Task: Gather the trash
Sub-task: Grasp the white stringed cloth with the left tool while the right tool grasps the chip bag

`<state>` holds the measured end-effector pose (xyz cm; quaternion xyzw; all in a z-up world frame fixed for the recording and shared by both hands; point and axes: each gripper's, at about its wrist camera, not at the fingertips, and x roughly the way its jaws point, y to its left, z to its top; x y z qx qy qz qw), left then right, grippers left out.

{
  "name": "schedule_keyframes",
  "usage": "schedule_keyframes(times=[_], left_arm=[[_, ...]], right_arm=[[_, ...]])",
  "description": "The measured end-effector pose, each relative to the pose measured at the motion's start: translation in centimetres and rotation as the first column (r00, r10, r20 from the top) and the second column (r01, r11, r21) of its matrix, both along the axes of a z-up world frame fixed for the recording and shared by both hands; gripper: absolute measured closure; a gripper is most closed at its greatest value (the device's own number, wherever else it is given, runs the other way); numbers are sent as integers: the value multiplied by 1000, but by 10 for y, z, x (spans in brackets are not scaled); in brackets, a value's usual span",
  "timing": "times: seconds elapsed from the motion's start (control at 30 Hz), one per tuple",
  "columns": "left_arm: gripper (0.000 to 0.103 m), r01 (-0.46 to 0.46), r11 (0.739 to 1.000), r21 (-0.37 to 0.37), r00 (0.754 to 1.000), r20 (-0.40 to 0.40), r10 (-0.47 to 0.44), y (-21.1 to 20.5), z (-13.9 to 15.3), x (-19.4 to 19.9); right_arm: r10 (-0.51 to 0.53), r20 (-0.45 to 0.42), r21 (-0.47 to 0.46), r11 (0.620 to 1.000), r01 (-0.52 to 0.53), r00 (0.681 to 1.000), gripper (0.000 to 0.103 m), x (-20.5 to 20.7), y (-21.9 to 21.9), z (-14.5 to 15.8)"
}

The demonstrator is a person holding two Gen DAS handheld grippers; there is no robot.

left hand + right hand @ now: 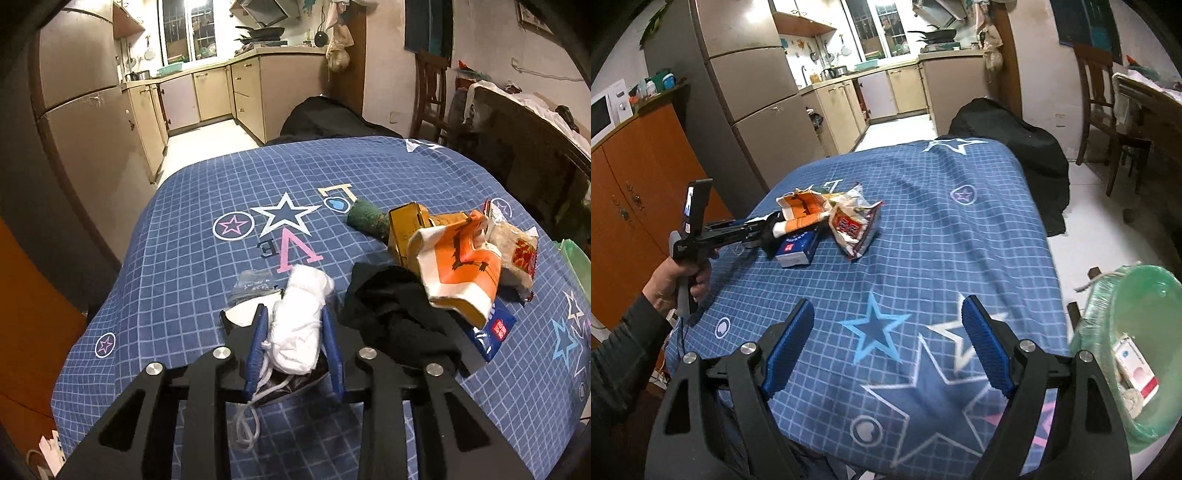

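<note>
So the left hand-held gripper [295, 325] was clamped on a crumpled white face mask [299, 325], its blue pads pressed against both sides and the ear loop string [251, 417] dangling down below. It sat low over the counter, which was covered with a blue checked cloth [192, 266] printed with stars and letters.

Just right of the mask was a black rag [391, 314], and past that the main heap of trash: an orange and white wrapper [458, 273], a yellow box [406, 225] behind it, a clear snack bag with red print [517, 254], a blue tissue pack [495, 332] peeking out underneath, and a green scrubber [369, 219] at the far side.

The right hand-held gripper [886, 343] was spread wide with nothing between its pads, hovering over the near end of the counter, well apart from the pile. Off the counter's right edge stood a bin lined with a green bag [1137, 295], with a red and white carton [1134, 373] already lying inside.
</note>
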<state>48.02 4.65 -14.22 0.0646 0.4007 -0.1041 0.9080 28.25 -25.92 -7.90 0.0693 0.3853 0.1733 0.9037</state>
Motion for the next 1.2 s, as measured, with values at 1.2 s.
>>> schedule_keyframes(times=[1.2], left_arm=[[75,-132,955,-266,975,141,174,3,40,-112]], right_arm=[[34,-70,64,998,-30,997,63,143,75,-49]])
